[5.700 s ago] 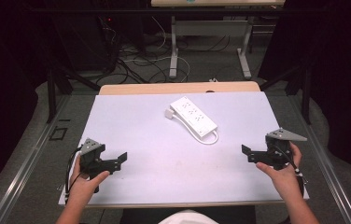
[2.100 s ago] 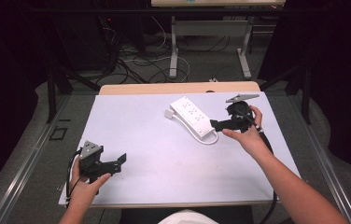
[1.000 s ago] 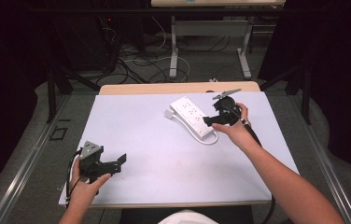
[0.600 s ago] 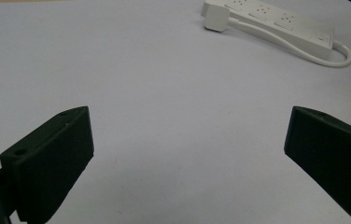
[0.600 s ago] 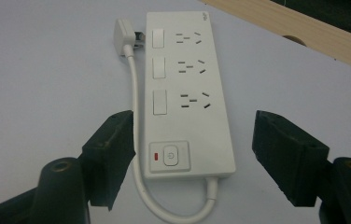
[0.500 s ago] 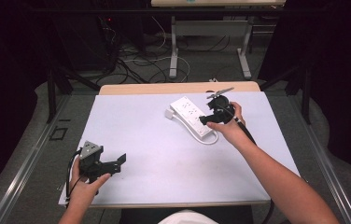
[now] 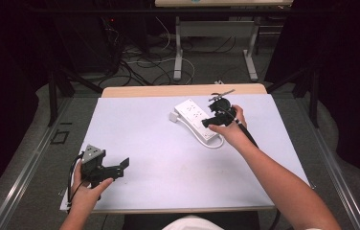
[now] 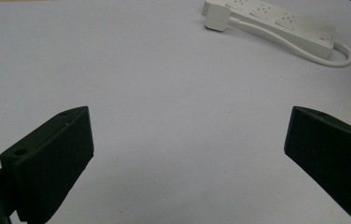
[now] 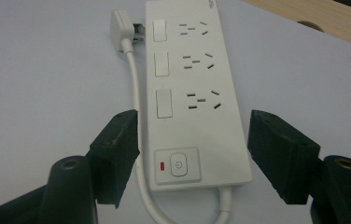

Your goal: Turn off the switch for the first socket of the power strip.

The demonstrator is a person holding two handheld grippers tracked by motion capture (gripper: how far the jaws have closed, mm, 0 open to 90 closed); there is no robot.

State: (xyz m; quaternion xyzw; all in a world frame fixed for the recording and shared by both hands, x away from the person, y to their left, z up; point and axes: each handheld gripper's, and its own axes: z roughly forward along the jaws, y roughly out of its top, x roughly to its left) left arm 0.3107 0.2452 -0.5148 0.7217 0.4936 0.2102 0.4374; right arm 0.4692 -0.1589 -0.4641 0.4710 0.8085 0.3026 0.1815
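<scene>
Hands come in from the near edge of the surface [image 7: 178, 163], which is covered in a plain pale sheet. The left hand [image 7: 88, 191] sits well short of the power strip [image 7: 196, 120], down at the near left corner, holding the left gripper [image 7: 120, 166] just above the surface. Its jaws are spread wide with nothing between them, just bare surface, and in the left gripper view the power strip [image 8: 276, 23] lies far off toward the top right.

Further in, the right arm reaches across to the power strip, which lies a bit right of the middle, toward the far side, angled diagonally. The right hand [image 7: 230, 129] holds the right gripper [image 7: 207, 122] right over the strip's near end. In the right gripper view the right gripper [image 9: 192, 154] has its jaws wide open, one on each long side of the strip's switch end, not touching the white body as far as I can tell. The left jaw sits just over the cord [image 9: 136, 93] that runs along that side.

On the strip itself, nearest the jaws is a round power button [image 9: 178, 165] with a small red light beside it, then three sockets in a row, each with a white rocker next to it. The cord loops out of the near end and runs back up to the plug [image 9: 120, 25], which rests beside the strip's far end. Beyond the strip is the wooden far edge [image 7: 183, 90].
</scene>
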